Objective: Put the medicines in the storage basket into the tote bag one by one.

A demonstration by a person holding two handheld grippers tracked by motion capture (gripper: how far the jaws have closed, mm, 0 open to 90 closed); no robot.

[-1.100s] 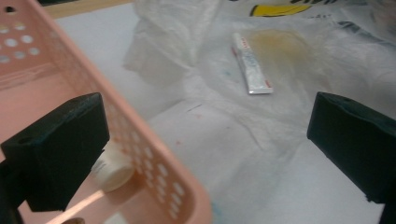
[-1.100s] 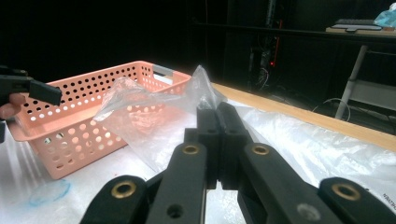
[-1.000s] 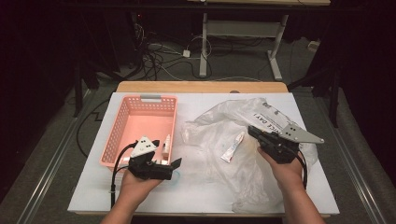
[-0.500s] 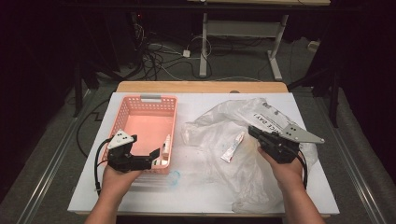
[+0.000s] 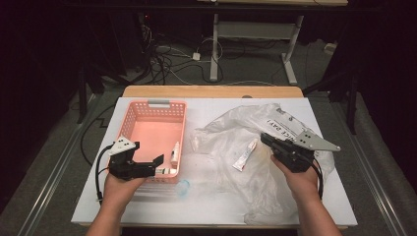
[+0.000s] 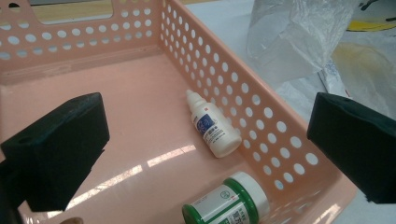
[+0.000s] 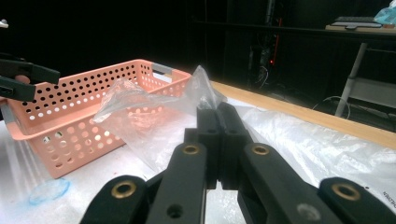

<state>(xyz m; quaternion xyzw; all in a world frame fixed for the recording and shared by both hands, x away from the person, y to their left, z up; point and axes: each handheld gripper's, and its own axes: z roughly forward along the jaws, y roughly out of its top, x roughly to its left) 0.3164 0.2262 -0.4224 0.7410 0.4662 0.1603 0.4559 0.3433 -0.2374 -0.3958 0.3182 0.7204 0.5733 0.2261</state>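
High view: right gripper (image 5: 269,142) clamps the plastic bag (image 5: 255,147), a tube (image 5: 245,155) lying beside it. Left gripper (image 5: 158,166), jaws wide and empty, hangs above the basket (image 5: 147,109) near the tabletop's left edge, over 2 bottles (image 6: 212,129).

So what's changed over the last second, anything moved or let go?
The left gripper slid left along the pink basket's near edge, fingers open and empty above the dropper bottle and green-capped bottle inside. The right gripper stayed put, clamped on the clear plastic bag. The tube hasn't shifted.

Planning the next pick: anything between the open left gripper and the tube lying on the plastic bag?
Yes. The pink basket's right wall sits between the left gripper and the tube; the gripper must clear it. The bag lies under the tube, not over it.
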